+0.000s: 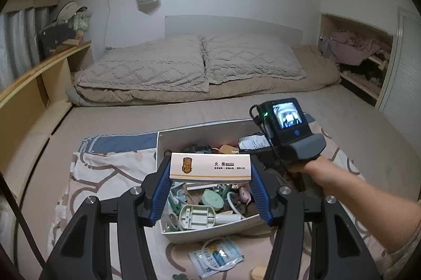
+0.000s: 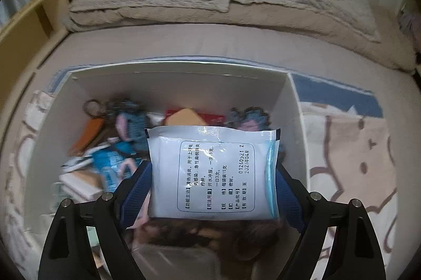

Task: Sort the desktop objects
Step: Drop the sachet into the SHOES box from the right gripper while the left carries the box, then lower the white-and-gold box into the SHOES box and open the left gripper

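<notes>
1. The left gripper (image 1: 210, 169) holds a long white matchbox (image 1: 209, 166) crosswise; its jaws are closed on the two short ends, with a blue pad (image 1: 162, 184) pressing each end.
2. The matchbox hangs above the near part of a white box (image 1: 210, 231) that stands on a patterned cloth (image 1: 105, 174) spread on the bed (image 1: 184, 109).
3. Under the matchbox the box holds a white plug (image 1: 196, 217), a mint-green round thing (image 1: 213, 201) and cables.
4. The right gripper (image 2: 213, 174) holds a white medicine sachet (image 2: 213, 172) flat between its jaws, which stand fairly wide and grip its left and right edges.
5. The sachet is over the middle of the box, above blurred keyrings and small packets.
6. In the left wrist view a forearm (image 1: 342, 180) carries the right gripper over the far right corner of the box.
7. Another sachet (image 1: 215, 257) lies on the cloth just in front of the box.
</notes>
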Demonstrator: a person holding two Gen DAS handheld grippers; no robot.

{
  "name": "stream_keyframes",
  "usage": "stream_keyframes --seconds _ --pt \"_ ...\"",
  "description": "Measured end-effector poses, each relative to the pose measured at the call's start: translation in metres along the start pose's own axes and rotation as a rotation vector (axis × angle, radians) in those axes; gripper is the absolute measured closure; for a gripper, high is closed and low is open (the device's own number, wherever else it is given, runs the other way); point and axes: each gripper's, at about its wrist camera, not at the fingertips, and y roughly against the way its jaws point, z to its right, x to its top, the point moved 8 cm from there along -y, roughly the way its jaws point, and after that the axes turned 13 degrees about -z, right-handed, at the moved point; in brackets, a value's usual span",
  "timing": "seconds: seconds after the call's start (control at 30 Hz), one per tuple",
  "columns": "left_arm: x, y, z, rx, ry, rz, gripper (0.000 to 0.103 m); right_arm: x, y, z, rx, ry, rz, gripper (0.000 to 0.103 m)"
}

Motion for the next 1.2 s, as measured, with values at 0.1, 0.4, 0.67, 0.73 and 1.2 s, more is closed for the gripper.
stream_keyframes --seconds 0.1,0.4,0.67,0.73,1.2 --pt "0.006 -0.003 0.000 0.008 0.006 0.012 0.047 0.000 -0.007 0.004 -0.014 -0.006 -0.014 0.015" --pt "0.003 -0.015 -0.007 -0.017 0.062 -0.003 0.047 -0.003 0.006 0.003 0.076 0.001 0.007 0.000" --pt "-0.010 -0.035 -0.020 0.014 0.069 -0.058 0.047 -0.029 0.045 -0.001 0.236 0.024 0.100 0.000" --pt "-0.015 -0.044 -0.021 0.018 0.063 -0.080 0.047 -0.036 0.053 -0.004 0.259 0.035 0.119 0.000" --pt "-0.045 -0.122 0.020 -0.057 0.037 -0.264 0.047 -0.073 0.087 0.006 0.236 0.076 0.200 0.000"
